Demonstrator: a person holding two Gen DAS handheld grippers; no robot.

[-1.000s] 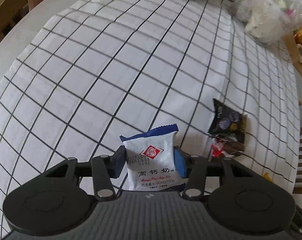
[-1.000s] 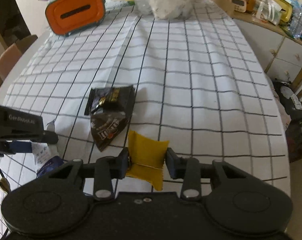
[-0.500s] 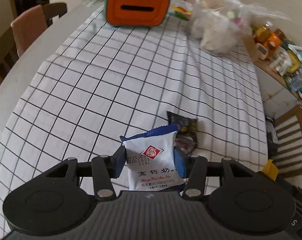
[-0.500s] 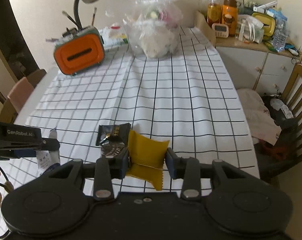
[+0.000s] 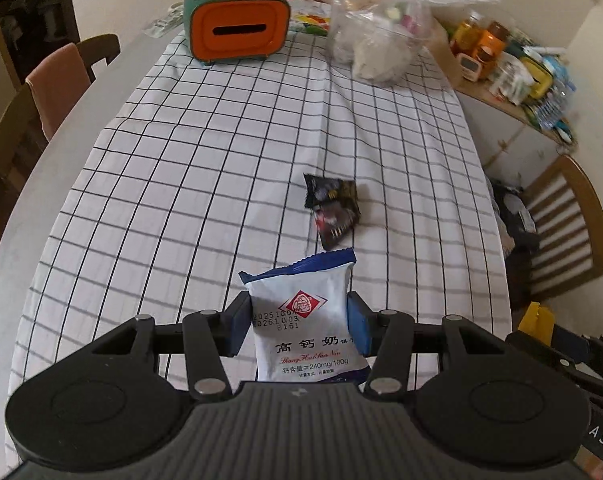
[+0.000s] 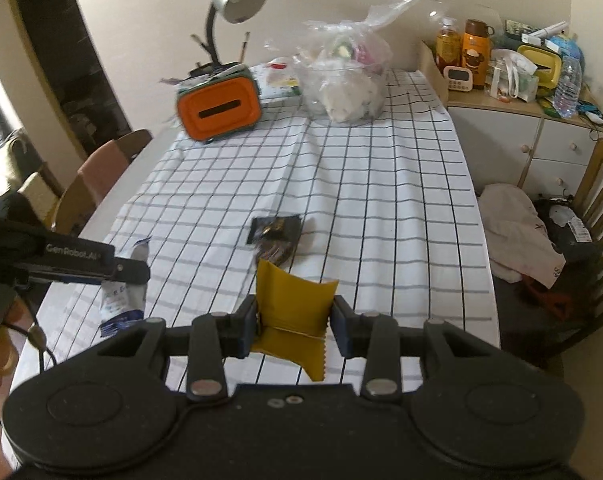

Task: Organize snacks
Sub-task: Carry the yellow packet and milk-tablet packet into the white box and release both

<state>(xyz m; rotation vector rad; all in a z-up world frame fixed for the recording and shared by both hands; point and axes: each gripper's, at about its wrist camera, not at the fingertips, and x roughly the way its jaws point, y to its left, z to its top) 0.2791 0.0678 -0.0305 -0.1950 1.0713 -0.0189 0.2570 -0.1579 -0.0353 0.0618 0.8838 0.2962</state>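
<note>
Left tool point(image 5: 299, 326), right tool point(image 6: 295, 322) both clamped, raised

White-and-blue snack packet point(image 5: 307, 322): showing a red diamond logo, stamped digits "2025.10.04 / 2026.10.03 / 8161", Chinese characters "高钙奶", script "ShangHaiSanNiu" and "钙含量≥240mg/100g". Left gripper point(image 6: 121, 270), side of body: carrying "GenRobot.AI" in pale lettering. Printing on the dark packets point(image 5: 333, 208) is reading as illegible.

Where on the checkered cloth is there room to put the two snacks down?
Bare checkered cloth lies left of the two dark packets, and between them and the orange box. More lies right of them. The far end is crowded: the orange box beside the plastic bag.
</note>
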